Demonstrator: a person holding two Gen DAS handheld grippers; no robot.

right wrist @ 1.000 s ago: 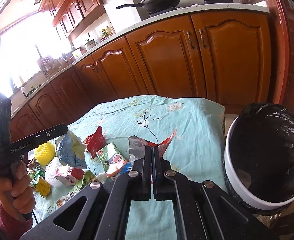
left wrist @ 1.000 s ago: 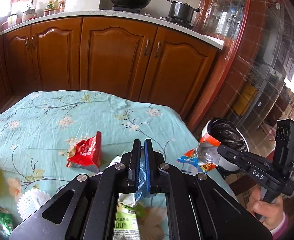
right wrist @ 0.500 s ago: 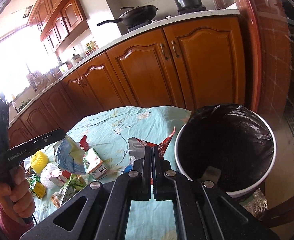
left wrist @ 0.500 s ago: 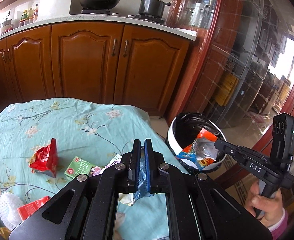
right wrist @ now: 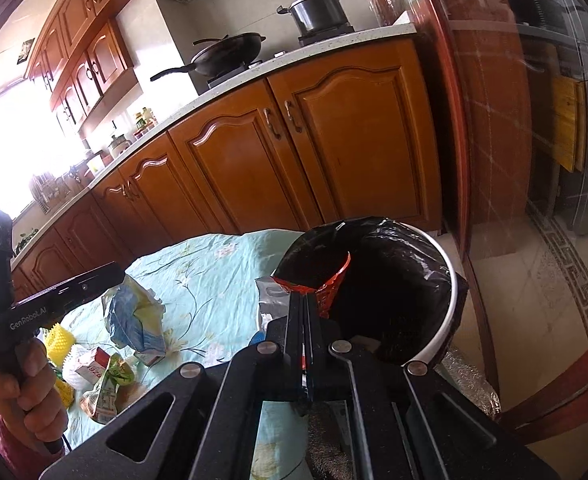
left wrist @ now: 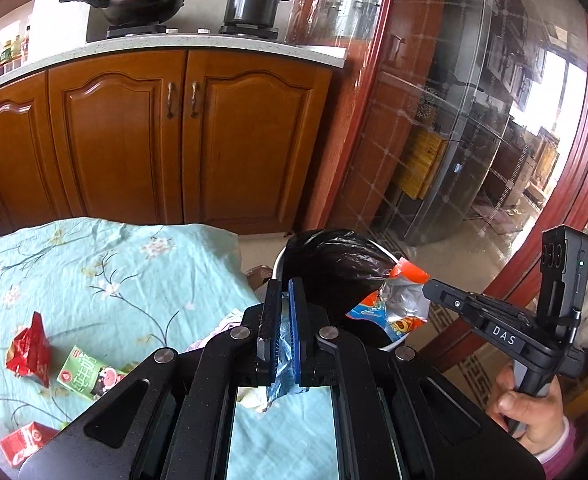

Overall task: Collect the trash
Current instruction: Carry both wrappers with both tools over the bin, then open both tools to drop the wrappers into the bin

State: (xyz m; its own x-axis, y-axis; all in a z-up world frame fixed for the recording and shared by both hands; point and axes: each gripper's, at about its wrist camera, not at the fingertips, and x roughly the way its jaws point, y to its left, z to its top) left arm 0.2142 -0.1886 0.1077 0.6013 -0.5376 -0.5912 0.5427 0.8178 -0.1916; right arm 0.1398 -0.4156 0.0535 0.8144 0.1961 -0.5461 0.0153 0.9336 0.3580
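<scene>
My left gripper [left wrist: 281,292] is shut on a blue and white plastic bag [left wrist: 281,380], which also shows in the right wrist view [right wrist: 133,316] hanging above the table. My right gripper [right wrist: 305,300] is shut on a red and silver snack wrapper [right wrist: 322,286], held over the mouth of the white trash bin with a black liner [right wrist: 394,280]. In the left wrist view the wrapper [left wrist: 394,304] hangs over the bin [left wrist: 334,268], just beyond the table's right edge.
More trash lies on the floral tablecloth [left wrist: 113,264]: a red wrapper [left wrist: 29,352], a green carton [left wrist: 89,372], a red box [left wrist: 25,440], and yellow items [right wrist: 57,340]. Wooden cabinets [left wrist: 173,132] stand behind. A glass partition [left wrist: 474,120] is to the right.
Both grippers have swung right, toward the bin, each keeping its trash. The snack wrapper went from over the table edge to above the bin's opening.
</scene>
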